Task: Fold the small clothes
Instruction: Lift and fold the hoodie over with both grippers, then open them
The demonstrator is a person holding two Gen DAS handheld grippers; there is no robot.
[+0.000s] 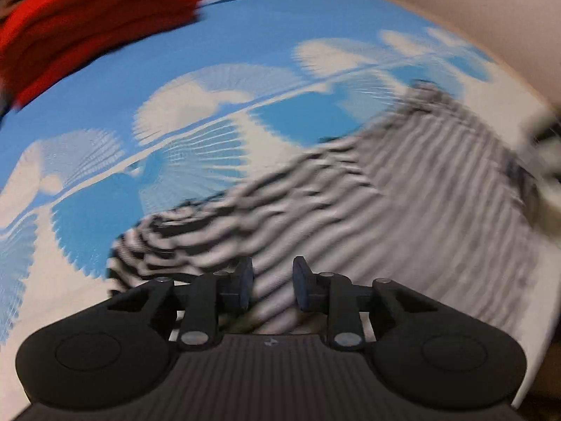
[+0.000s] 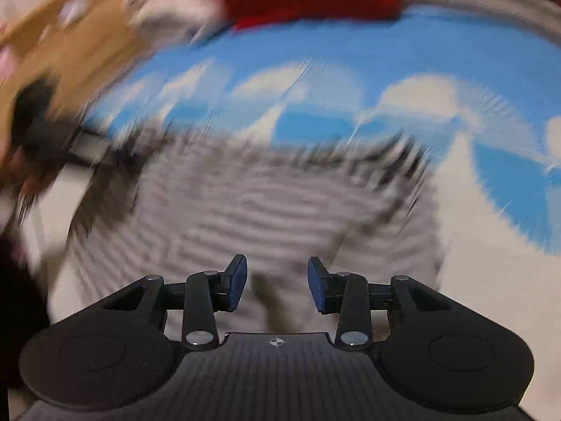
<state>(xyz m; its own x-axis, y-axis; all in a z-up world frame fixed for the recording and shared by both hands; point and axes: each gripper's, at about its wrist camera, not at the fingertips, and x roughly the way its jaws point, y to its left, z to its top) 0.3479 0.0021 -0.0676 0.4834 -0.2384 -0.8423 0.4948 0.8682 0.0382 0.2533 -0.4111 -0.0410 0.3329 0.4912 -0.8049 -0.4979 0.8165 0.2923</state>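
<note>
The black-and-white striped garment (image 1: 403, 189) lies spread on the blue-and-white patterned surface (image 1: 217, 52), a red folded cloth (image 1: 94, 17) at its far edge, while the left gripper (image 1: 272, 287) and right gripper (image 2: 277, 286) hover above the stripes, jaws partly apart and empty.

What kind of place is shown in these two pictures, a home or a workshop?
Probably a home, though blur hides much: a blue-and-white patterned cloth cover, a black-and-white striped small garment spread on it, and red folded clothing behind.
</note>
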